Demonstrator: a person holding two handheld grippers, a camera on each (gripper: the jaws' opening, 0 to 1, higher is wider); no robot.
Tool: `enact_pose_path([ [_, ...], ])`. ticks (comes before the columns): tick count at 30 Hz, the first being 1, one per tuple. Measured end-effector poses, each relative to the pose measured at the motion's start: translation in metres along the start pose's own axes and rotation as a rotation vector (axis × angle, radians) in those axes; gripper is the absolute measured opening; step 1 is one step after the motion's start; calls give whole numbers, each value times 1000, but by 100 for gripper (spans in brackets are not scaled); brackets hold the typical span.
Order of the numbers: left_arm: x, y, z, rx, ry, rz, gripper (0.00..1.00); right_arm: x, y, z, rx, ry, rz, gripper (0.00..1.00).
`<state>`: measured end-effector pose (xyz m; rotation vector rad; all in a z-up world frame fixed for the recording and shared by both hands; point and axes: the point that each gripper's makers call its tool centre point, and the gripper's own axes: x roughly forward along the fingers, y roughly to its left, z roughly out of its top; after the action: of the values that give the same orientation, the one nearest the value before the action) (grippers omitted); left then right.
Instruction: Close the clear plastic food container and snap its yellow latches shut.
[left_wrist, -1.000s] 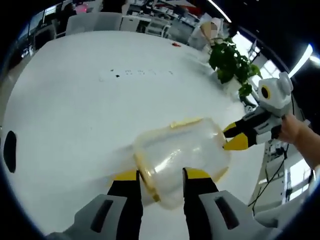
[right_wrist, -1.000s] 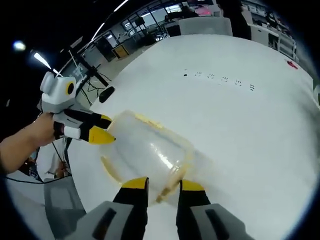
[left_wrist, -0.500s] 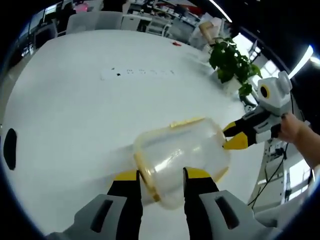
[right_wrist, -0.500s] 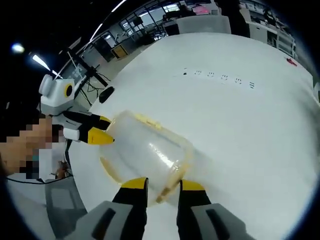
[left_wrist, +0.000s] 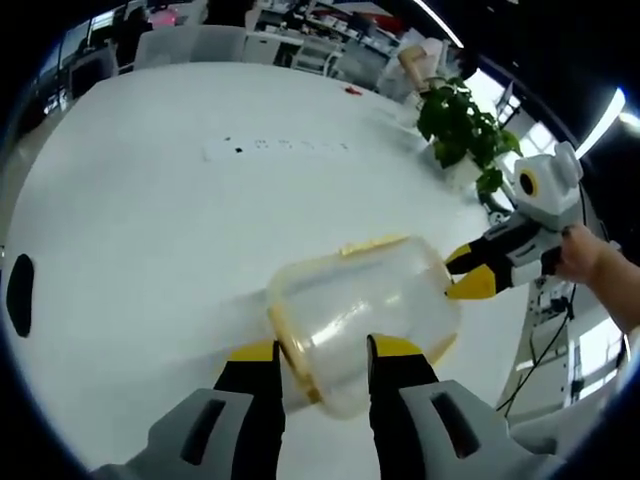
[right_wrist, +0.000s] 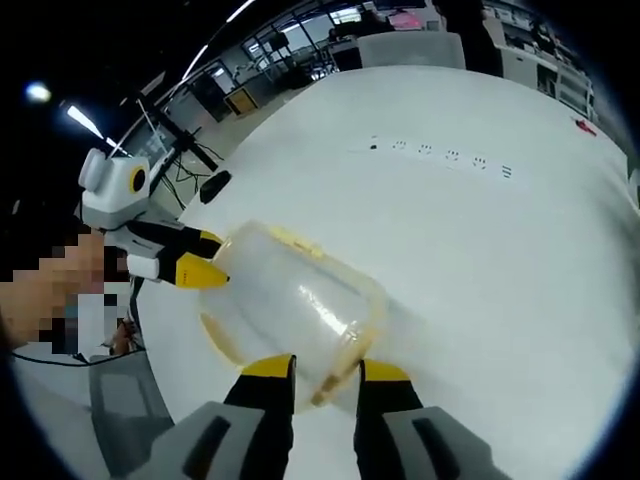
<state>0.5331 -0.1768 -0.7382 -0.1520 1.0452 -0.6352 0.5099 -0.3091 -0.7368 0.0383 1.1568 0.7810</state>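
The clear plastic food container (left_wrist: 360, 305) is held lying on its side just above the white table (left_wrist: 150, 220). My left gripper (left_wrist: 325, 350) is shut on its near end, where the yellow rim runs between the jaws. My right gripper (left_wrist: 468, 272) pinches the opposite end with its yellow tips. In the right gripper view the same container (right_wrist: 290, 295) stretches from my right gripper (right_wrist: 325, 370), shut on a yellow edge, to my left gripper (right_wrist: 205, 258) on the far end. One yellow latch (left_wrist: 372, 244) lies flat along the container's upper side.
A potted green plant (left_wrist: 462, 125) stands at the table's far right edge. A row of small dark marks (left_wrist: 280, 147) lies farther back on the table. A black oval object (left_wrist: 18, 300) sits at the left edge. A person's hand (left_wrist: 590, 265) holds the right gripper.
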Motion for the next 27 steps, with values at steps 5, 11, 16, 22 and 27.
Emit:
enact_pose_path([
  [5, -1, 0, -2, -3, -3, 1, 29, 0, 0, -1, 4, -2, 4, 21],
  [11, -1, 1, -2, -8, 12, -9, 31, -1, 0, 0, -31, -8, 4, 22],
  [16, -2, 0, 0, 40, -7, -15, 32, -1, 0, 1, -50, -8, -8, 23],
  [22, -2, -2, -2, 86, 16, -35, 35, -3, -1, 1, -74, 3, -11, 23],
  [27, -3, -3, 0, 91, 6, -44, 37, -7, -1, 1, -136, 22, -22, 20],
])
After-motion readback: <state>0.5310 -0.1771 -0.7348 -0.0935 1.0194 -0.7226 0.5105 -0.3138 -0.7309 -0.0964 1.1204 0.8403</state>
